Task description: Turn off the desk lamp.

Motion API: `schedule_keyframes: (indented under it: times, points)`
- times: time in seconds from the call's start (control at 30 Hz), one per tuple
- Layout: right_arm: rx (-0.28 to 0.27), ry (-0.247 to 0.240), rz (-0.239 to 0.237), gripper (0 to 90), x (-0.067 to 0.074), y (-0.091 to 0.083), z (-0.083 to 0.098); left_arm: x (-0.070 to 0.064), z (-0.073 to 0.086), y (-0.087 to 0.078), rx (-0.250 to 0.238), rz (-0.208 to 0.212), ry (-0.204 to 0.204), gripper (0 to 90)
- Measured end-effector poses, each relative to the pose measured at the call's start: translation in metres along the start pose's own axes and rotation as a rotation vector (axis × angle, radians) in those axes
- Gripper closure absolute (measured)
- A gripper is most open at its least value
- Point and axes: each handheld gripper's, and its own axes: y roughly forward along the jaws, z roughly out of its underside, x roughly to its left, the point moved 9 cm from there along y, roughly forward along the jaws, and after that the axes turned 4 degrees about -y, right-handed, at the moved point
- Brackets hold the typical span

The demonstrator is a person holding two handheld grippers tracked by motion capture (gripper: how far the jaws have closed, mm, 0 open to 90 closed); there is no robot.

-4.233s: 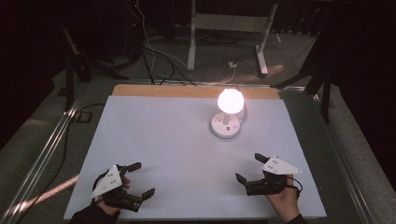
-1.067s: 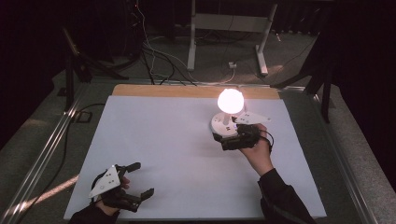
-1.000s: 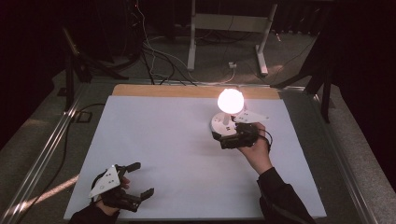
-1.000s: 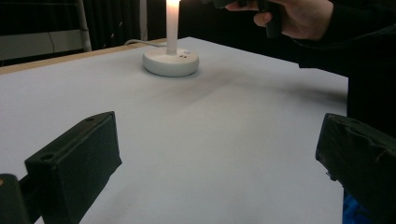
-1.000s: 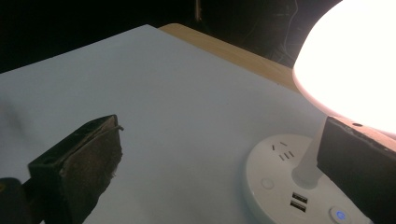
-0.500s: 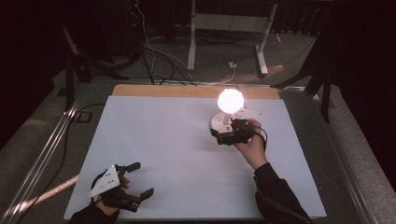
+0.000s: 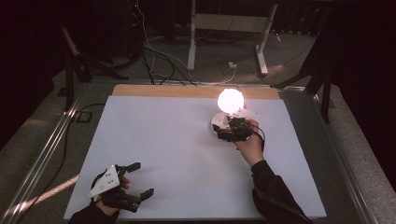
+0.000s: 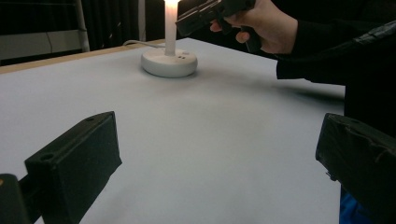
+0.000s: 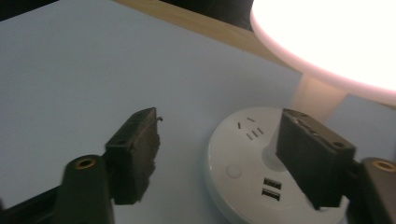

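Note:
A lit lamp (image 7: 230,100) with a glowing round head stands on a white round base (image 7: 215,122) at the table's far right. The base (image 9: 247,168) carries socket slots, two USB ports and a round button (image 9: 233,171). My right gripper (image 7: 223,132) hovers low over that base, and its jaws have just been closing. In the right gripper view they (image 9: 215,149) stand apart, one over the table, one above the base, pressing on nothing. My left gripper (image 7: 142,178) rests open at the near left corner, its jaws (image 8: 215,154) wide over bare table.
A white sheet (image 7: 163,140) covers the table, with a wooden strip (image 7: 163,90) along the far edge. Beyond it lie cables and the legs of a metal stand (image 7: 229,42). A metal rail (image 7: 42,154) runs along the left side.
The right hand has come from the near right corner to the lamp, then edged left and down onto its base, its jaws narrowing. The left gripper has kept still.

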Motion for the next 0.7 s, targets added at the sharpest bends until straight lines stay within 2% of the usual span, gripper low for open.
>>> schedule_keyframes:
  times: [0.03,0.1,0.17,0.2,0.3,0.33,0.4,0.47,0.53,0.7]
  points:
    - [0.005,0.001,0.016,36.8,-0.002,0.003,0.002,0.0,0.0,0.0,0.0,0.0,0.0,0.5]
    - [0.008,0.003,0.016,40.2,-0.002,0.004,0.003,0.0,0.0,0.0,-0.001,0.0,-0.001,0.5]
    - [0.012,0.002,0.043,50.4,-0.005,0.007,0.005,0.001,0.0,-0.001,-0.003,0.0,-0.002,0.5]
    - [0.012,0.002,0.043,50.4,-0.005,0.007,0.005,0.001,0.0,-0.001,-0.002,-0.001,-0.001,0.5]
    - [0.025,0.005,0.048,60.0,-0.005,0.009,0.008,0.0,0.0,0.0,-0.001,0.0,-0.001,0.5]
    - [0.032,-0.004,0.051,65.1,-0.005,0.01,0.009,0.001,0.0,0.0,0.0,0.0,0.0,0.5]
    - [0.052,-0.001,0.045,82.0,-0.005,0.013,0.011,0.0,0.0,0.0,0.0,0.003,-0.003,0.5]
    - [0.061,0.003,0.03,83.8,-0.004,0.015,0.013,0.0,0.0,-0.001,-0.002,0.004,-0.003,0.5]
    - [0.069,-0.021,0.057,84.5,-0.004,0.017,0.014,0.0,0.0,-0.001,-0.002,0.004,-0.003,0.5]
    - [0.076,-0.022,0.091,90.0,-0.007,0.021,0.017,0.0,0.0,-0.001,-0.003,0.003,-0.004,0.5]
